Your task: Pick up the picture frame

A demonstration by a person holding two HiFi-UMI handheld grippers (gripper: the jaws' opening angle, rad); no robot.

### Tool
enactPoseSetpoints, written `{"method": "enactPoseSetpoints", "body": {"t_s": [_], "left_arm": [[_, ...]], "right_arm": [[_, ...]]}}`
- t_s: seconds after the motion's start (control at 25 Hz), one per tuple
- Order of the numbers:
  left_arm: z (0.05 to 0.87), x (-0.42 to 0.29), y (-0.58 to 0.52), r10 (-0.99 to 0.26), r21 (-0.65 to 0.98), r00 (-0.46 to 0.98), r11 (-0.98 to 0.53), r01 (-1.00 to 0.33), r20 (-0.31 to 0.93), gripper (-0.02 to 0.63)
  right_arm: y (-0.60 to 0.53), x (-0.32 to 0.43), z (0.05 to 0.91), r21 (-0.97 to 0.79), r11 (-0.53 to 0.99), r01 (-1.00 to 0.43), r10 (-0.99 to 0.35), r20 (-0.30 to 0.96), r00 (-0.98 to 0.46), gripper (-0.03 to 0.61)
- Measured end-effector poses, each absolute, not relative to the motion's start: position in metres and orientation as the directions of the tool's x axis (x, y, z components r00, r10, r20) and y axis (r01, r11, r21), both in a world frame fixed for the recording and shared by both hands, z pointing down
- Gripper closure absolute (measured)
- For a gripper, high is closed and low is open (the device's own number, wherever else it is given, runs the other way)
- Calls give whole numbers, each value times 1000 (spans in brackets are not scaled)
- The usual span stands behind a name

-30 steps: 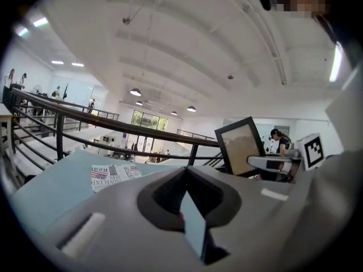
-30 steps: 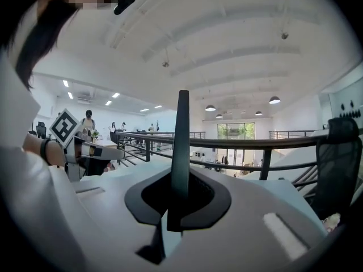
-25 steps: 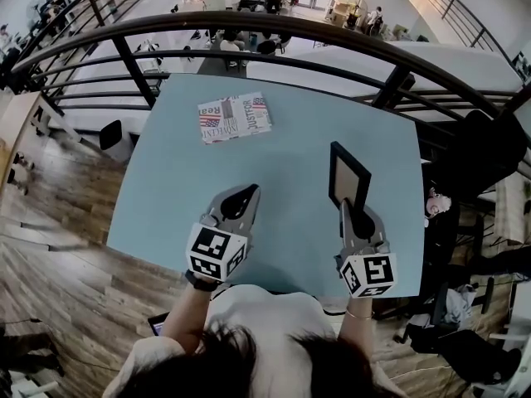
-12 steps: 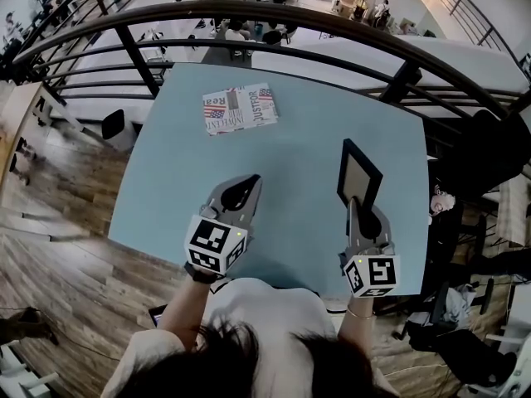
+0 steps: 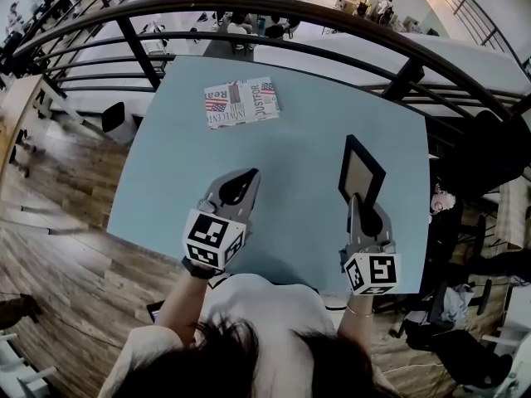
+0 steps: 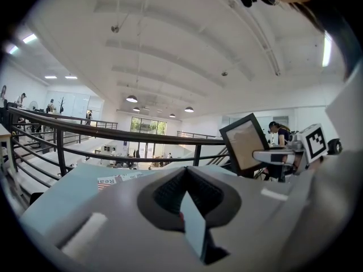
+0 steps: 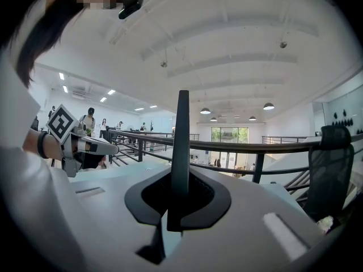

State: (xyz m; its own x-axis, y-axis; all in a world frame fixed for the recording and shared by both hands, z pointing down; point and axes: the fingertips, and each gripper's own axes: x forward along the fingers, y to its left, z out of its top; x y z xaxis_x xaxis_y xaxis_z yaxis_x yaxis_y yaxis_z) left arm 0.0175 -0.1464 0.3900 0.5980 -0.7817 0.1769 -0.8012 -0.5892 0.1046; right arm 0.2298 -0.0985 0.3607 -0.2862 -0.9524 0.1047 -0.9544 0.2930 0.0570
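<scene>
The picture frame [image 5: 361, 172], black-rimmed with a beige panel, stands upright above the right side of the light blue table [image 5: 282, 139]. My right gripper [image 5: 355, 199] is shut on its lower edge. In the right gripper view the frame [image 7: 181, 135] shows edge-on as a thin dark bar rising between the jaws of that gripper [image 7: 179, 177]. My left gripper [image 5: 247, 177] hovers over the table's near left part, shut and empty. In the left gripper view the jaws of that gripper [image 6: 186, 171] meet, and the frame [image 6: 245, 143] and the right gripper [image 6: 278, 154] show to the right.
A printed magazine [image 5: 241, 102] lies flat near the table's far edge. A black metal railing [image 5: 274, 11] curves round behind the table, with a drop to a lower floor beyond. A black office chair [image 5: 489, 148] stands at the right.
Both grippers keep their places and the frame stays in the right gripper's grip. Only the head view shifts a little.
</scene>
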Motion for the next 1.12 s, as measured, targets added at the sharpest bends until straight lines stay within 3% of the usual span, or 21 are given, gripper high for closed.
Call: {"method": "enactPoseSetpoints", "body": {"t_s": [1.12], "left_arm": [[394, 12, -152, -790, 113, 586, -575, -810, 181, 557]], "right_arm": [[-108, 230, 368, 37, 296, -955, -951, 108, -290, 565]]}}
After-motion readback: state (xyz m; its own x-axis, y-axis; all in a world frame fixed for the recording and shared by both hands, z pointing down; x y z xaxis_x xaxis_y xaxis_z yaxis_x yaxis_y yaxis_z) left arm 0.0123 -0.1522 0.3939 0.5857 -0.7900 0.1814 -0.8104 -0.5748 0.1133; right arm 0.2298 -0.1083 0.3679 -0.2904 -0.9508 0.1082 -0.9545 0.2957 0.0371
